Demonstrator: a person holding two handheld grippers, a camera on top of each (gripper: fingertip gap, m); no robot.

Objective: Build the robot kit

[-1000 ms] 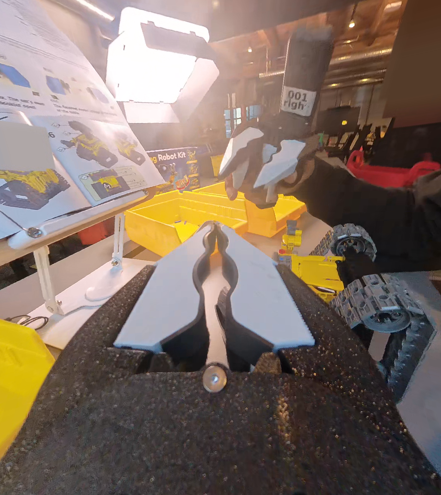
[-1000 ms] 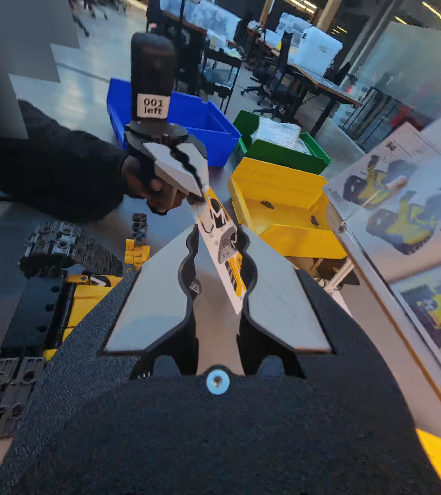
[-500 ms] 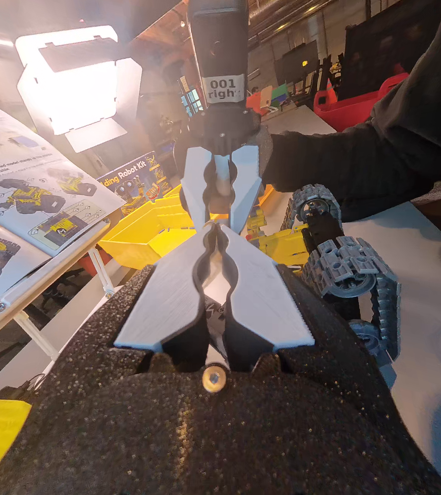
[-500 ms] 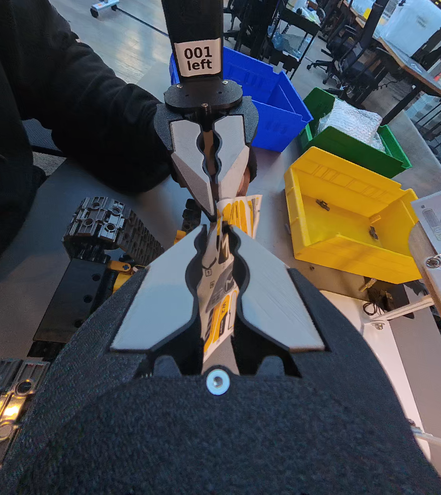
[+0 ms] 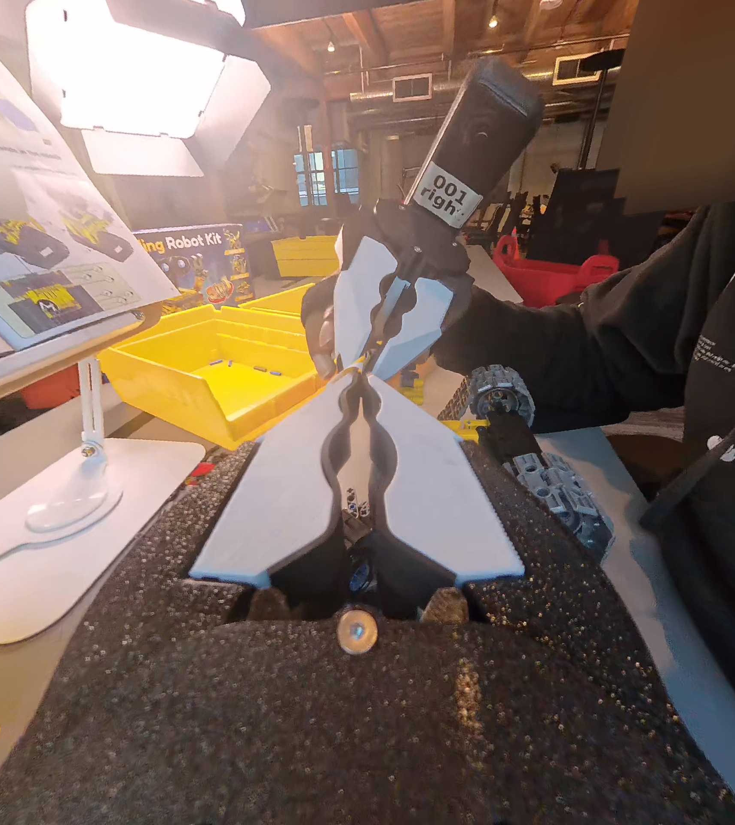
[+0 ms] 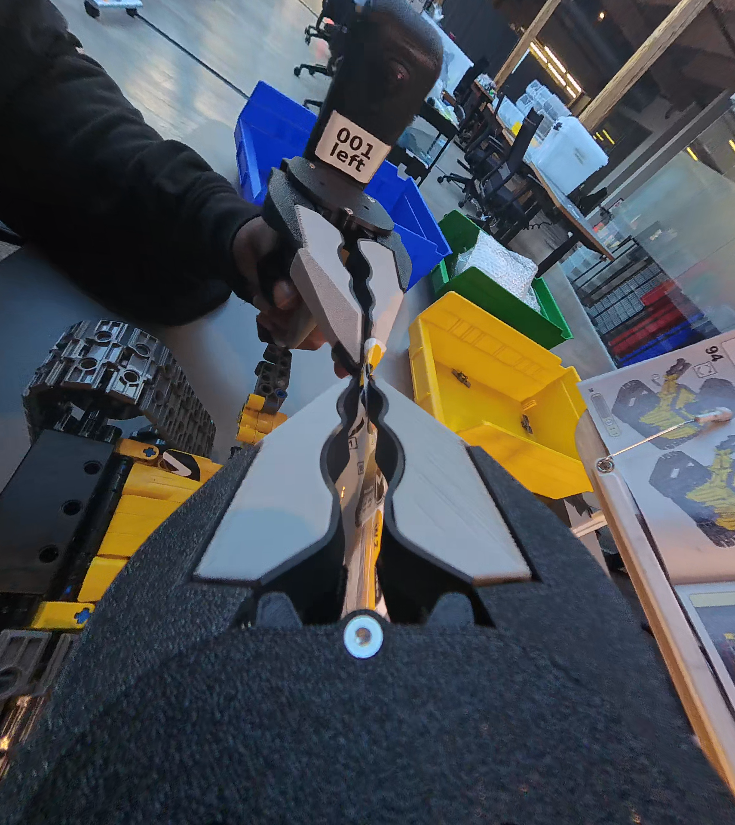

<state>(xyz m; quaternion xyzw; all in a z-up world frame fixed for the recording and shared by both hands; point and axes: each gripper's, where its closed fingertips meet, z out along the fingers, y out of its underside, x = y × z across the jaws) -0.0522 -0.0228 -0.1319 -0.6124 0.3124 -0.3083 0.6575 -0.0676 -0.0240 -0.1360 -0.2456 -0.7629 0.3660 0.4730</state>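
Observation:
My two grippers meet tip to tip above the table. My right gripper (image 6: pixel 363 381) is shut on a sticker sheet (image 6: pixel 368 500), white with yellow and black prints, which runs edge-on between its fingers. My left gripper (image 5: pixel 362 377) is shut and pinches the sheet's far edge, seen as a thin yellow strip (image 5: pixel 350 371). Each gripper also shows in the other's view: the left one (image 6: pixel 357 366) and the right one (image 5: pixel 365 361). A yellow and black tracked vehicle model (image 6: pixel 133 491) stands on the table below them, and its grey tracks (image 5: pixel 553 486) also show in the left wrist view.
An instruction booklet (image 5: pixel 44 223) rests on a white stand (image 5: pixel 66 513), also in the right wrist view (image 6: pixel 691 446). Yellow bins (image 5: pixel 205 393) (image 6: pixel 490 402), a green bin (image 6: pixel 504 303), a blue bin (image 6: pixel 276 129), a kit box (image 5: pixel 196 263), a bright lamp (image 5: pixel 133 67) and a red tub (image 5: pixel 549 277) surround the work area. Both grippers' tips are close together, under 4 cm apart.
A second ago my right gripper was open around the sheet that my left held. It has closed on the sheet, and both grippers have tilted so that their tips meet.

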